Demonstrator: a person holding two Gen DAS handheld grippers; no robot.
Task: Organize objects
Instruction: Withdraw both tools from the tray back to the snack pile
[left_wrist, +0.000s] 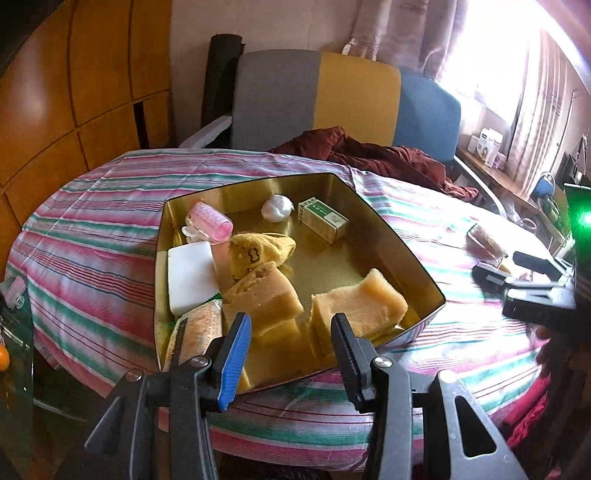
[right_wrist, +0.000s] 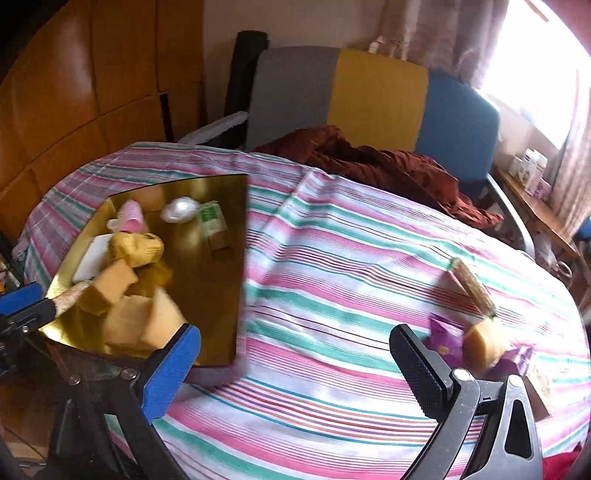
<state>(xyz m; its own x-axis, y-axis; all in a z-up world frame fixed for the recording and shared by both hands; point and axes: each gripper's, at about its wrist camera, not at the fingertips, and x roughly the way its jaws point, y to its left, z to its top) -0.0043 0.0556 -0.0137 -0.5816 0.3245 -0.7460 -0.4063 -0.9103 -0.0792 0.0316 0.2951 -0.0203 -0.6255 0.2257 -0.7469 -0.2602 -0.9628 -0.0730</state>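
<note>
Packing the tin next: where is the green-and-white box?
The green-and-white box lies inside the gold tin, toward its far right corner, right of the white wad.

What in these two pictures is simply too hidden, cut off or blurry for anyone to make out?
- Print on the green-and-white box in the gold tin: too small in the left view, smeared in the right.
- Purple packets and whatever lies beside them: right view, partly behind the right claw, cut by the frame edge.
- Right claw in the left view: blurred, its tips unclear.
- Windowsill boxes: washed out by window glare.
</note>
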